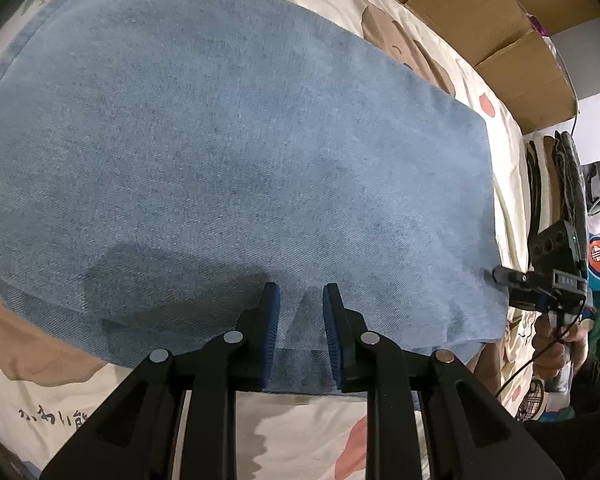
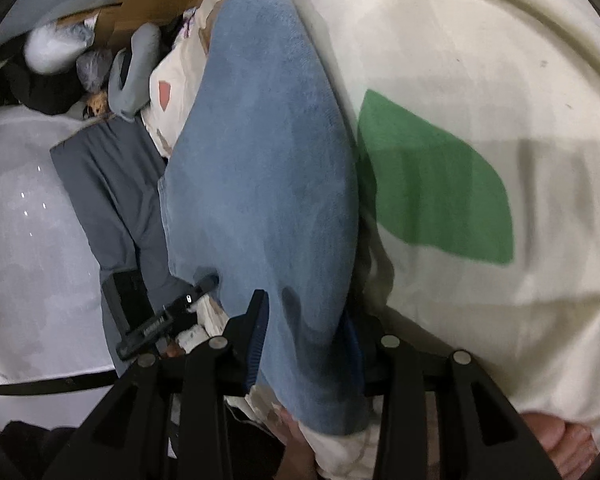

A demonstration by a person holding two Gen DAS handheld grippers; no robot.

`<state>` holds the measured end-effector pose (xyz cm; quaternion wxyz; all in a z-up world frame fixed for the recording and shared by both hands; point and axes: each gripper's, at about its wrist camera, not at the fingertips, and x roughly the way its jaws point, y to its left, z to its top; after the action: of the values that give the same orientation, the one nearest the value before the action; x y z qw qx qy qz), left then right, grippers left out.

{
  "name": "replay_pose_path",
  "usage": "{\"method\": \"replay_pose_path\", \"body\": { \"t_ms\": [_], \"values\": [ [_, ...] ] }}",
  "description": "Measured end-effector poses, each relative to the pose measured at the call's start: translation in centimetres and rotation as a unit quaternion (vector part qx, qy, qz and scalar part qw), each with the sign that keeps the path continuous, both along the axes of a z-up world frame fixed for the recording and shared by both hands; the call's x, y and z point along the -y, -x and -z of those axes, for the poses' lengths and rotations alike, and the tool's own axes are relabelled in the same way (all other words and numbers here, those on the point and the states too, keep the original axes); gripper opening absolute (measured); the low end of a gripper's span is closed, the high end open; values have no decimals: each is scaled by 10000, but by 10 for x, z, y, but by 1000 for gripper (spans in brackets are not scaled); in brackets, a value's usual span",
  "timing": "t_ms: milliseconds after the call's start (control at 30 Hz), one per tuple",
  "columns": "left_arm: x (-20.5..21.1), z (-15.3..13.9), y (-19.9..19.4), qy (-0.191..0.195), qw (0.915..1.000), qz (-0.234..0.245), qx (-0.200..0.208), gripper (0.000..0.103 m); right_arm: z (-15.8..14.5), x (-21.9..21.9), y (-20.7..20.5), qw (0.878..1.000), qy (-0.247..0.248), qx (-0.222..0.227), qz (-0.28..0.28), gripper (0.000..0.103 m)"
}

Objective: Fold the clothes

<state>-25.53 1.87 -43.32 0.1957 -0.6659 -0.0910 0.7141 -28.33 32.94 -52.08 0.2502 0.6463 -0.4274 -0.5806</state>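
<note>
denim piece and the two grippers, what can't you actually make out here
- Left wrist view: the denim garment's near edge is hidden behind the left gripper's fingers.
- Left wrist view: the right gripper is small at the frame edge; its fingers are not resolvable.
- Right wrist view: the right gripper's right finger is mostly covered by denim; the picture is blurred.
- Neither view shows what type of garment it is.

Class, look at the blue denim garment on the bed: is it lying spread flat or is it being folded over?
Mostly spread flat: the denim garment covers the patterned bedsheet smoothly, but its near edge is lifted between the left gripper fingers. Layers beneath cannot be told.
</note>
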Motion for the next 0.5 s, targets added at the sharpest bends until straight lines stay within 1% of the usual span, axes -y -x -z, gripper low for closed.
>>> {"method": "replay_pose_path", "body": {
  "t_ms": [167,200,233,300,367,433,500],
  "values": [
    [-2,-1,2,42,10000,-4,35,22,7,4,7,10000,46,17,76,33],
    [-3,-1,2,51,10000,-4,40,22,7,6,8,10000,55,19,73,31],
    [-4,-1,3,60,10000,-4,38,22,6,8,9,10000,82,-9,40,22],
    [-4,-1,3,61,10000,-2,22,22,-2,8,9,9994,294,-189,-55,13],
    [-5,-1,2,57,10000,-10,21,22,-11,7,9,9981,524,-326,-73,13],
    [-6,0,2,52,10000,3,17,22,-11,10,11,9987,386,-315,-135,15],
    [-7,1,2,74,10000,43,7,22,-3,17,14,9994,99,-222,-246,19]
  ]
}}
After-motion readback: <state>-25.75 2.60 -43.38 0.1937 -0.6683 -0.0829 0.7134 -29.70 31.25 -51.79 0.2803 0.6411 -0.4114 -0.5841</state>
